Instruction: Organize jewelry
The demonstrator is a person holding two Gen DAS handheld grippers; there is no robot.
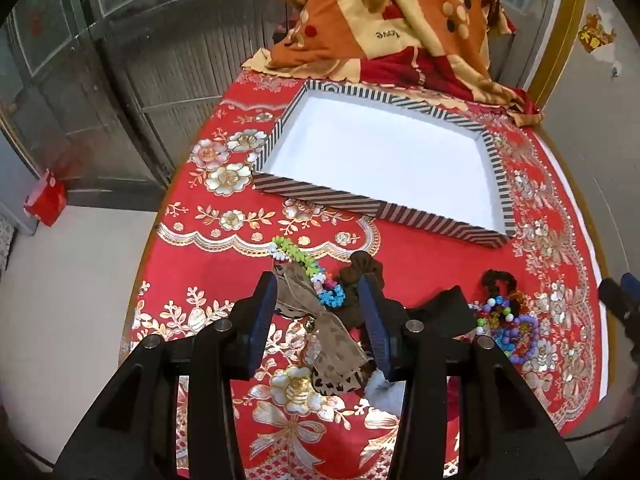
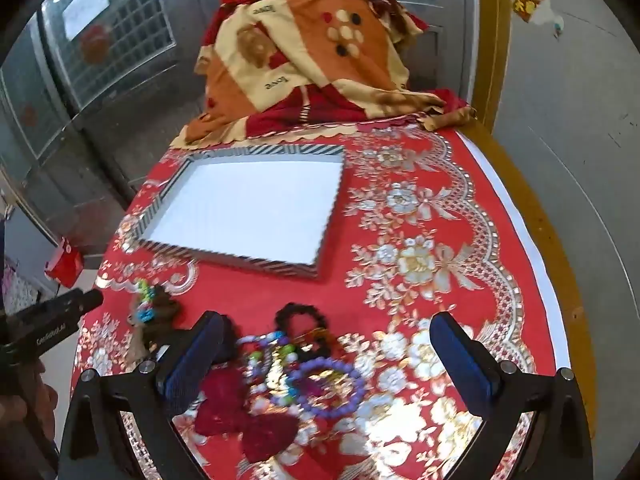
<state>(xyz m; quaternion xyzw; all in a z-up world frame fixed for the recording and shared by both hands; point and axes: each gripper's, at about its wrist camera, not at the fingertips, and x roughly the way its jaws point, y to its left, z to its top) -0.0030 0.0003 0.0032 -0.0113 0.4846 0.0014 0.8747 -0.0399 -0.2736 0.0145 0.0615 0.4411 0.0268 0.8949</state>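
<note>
A shallow striped tray [image 1: 320, 197] with a white bare floor lies on the red table; it also shows in the right wrist view [image 2: 230, 258]. My left gripper [image 1: 320, 292] is open, its jaws on either side of a multicoloured bead bracelet [image 1: 308, 264], a brown patterned bow [image 1: 320, 336] and a brown scrunchie [image 1: 360, 268]. My right gripper [image 2: 330, 336] is wide open over a pile of bead bracelets [image 2: 320, 380], with a dark bead bracelet [image 2: 300, 320] and a dark red bow [image 2: 248, 420]. The pile also shows in the left wrist view [image 1: 508, 328].
A red and gold floral tablecloth [image 2: 420, 260] covers the round table. A crumpled orange and red cloth [image 1: 392, 20] is heaped at the far edge behind the tray. A red box [image 1: 44, 198] sits on the floor at left.
</note>
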